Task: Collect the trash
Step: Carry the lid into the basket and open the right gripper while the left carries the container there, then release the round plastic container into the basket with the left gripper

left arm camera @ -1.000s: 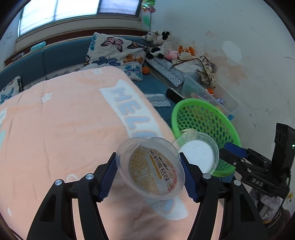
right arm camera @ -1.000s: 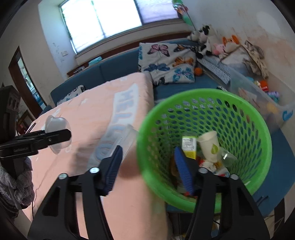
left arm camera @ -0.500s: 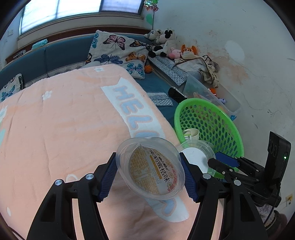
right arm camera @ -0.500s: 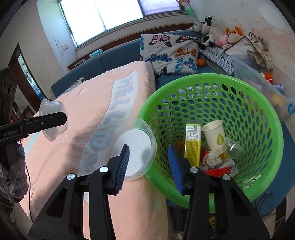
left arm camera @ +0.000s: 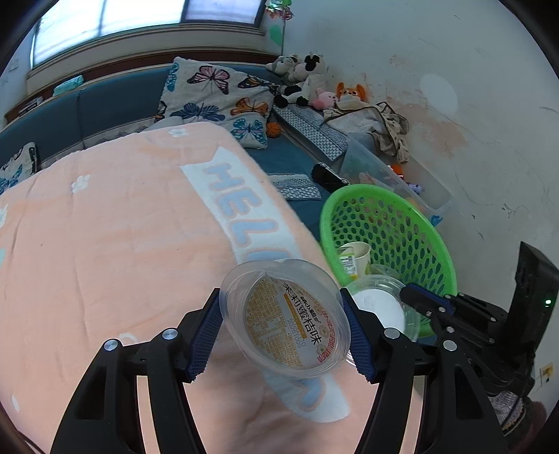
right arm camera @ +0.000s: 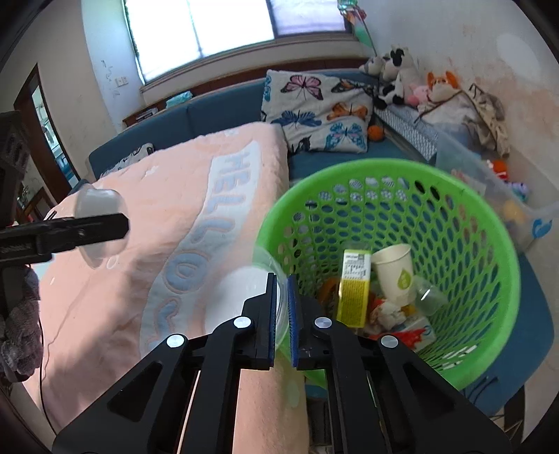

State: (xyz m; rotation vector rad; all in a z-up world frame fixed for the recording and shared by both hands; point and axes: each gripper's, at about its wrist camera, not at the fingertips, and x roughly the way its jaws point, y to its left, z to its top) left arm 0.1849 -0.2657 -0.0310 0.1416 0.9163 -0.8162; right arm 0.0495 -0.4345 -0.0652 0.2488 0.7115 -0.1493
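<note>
A peach blanket (left arm camera: 104, 244) lettered "HELLO" in pale blue on a white band covers the surface, with a blue sofa (left arm camera: 104, 104), a butterfly-print cushion (left arm camera: 216, 97) and plush toys (left arm camera: 304, 80) behind, below a bright window (right arm camera: 199, 28). The left gripper (left arm camera: 284, 323) holds a clear plastic cup (left arm camera: 284, 317) sideways between its blue pads; its foil lid carries an orange grid and Chinese characters, with a date-like number too small to read surely. Just beside it, the right gripper (right arm camera: 282, 317) has its jaws shut tight on the rim of a clear plastic lid (right arm camera: 241, 300), which sits at the edge of the green mesh basket (right arm camera: 489, 244). Only the right wrist view shows the basket's contents: a yellow carton (right arm camera: 354, 290) with fine print, a paper cup (right arm camera: 394, 276) bearing a green drop, and crumpled wrappers (right arm camera: 401, 328). A clear storage bin (left arm camera: 419, 181) stands behind the basket against the stained wall (left arm camera: 454, 104).
</note>
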